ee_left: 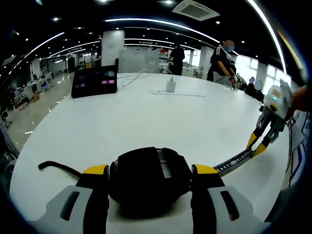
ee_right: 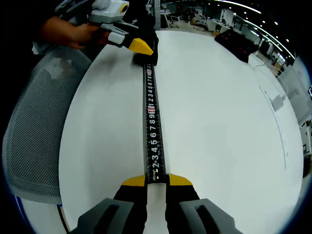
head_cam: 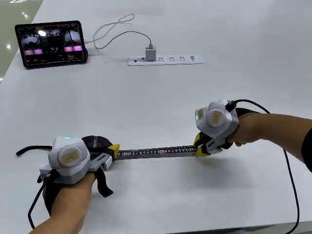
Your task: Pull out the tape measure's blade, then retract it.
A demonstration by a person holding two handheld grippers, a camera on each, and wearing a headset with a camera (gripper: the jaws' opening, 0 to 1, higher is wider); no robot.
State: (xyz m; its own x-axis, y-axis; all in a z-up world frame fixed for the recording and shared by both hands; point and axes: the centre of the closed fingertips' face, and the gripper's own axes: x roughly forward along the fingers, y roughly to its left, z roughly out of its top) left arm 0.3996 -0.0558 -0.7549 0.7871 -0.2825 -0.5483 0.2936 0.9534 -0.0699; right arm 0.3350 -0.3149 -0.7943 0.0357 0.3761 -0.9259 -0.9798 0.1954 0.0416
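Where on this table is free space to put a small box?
The wide bare stretch between the power strip and the blade is free, also the band between blade and table edge. Crowded: the line from left gripper to right gripper, and around the tablet.

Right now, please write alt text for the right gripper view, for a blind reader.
The yellow-tipped right gripper is shut on the end of a black numbered metal tape blade, stretched over the white table to the left gripper holding the black case.
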